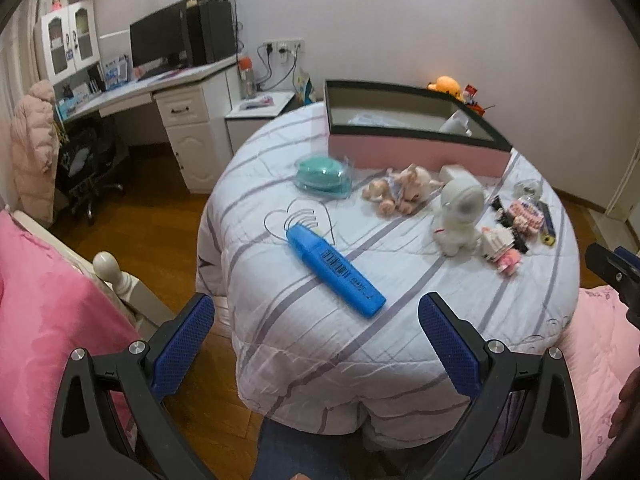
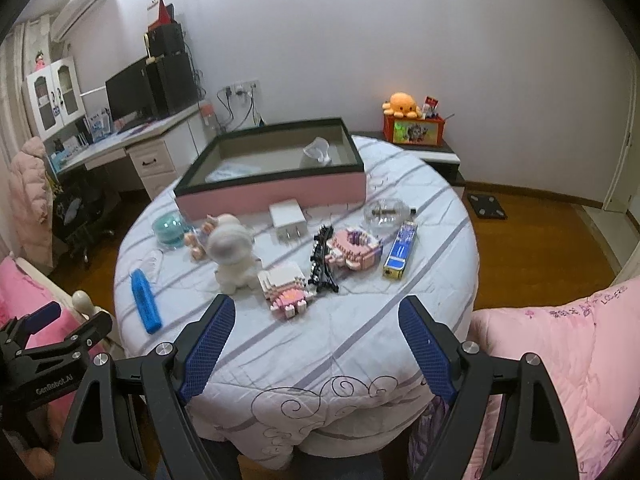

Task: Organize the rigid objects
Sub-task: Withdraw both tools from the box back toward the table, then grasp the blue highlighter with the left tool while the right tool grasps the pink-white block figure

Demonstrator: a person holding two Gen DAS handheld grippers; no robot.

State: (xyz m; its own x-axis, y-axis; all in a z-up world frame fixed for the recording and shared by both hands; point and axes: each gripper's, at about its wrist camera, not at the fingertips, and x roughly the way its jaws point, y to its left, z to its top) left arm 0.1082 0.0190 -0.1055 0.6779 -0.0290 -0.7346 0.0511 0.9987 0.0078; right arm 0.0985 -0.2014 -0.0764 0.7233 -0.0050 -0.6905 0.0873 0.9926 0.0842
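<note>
On the quilted counter (image 1: 304, 344) your left tongs (image 1: 316, 320) gape empty, straddling the blue marker (image 1: 334, 270) for pickup; right tongs (image 2: 316, 326) hang wide, empty.

One pink box (image 2: 276, 194), two brick figures (image 2: 286, 292), one blue marker (image 1: 334, 270).

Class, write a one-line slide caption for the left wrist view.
Open left gripper hovers near a blue highlighter on a quilt-covered table, small toys and a pink box behind.
</note>
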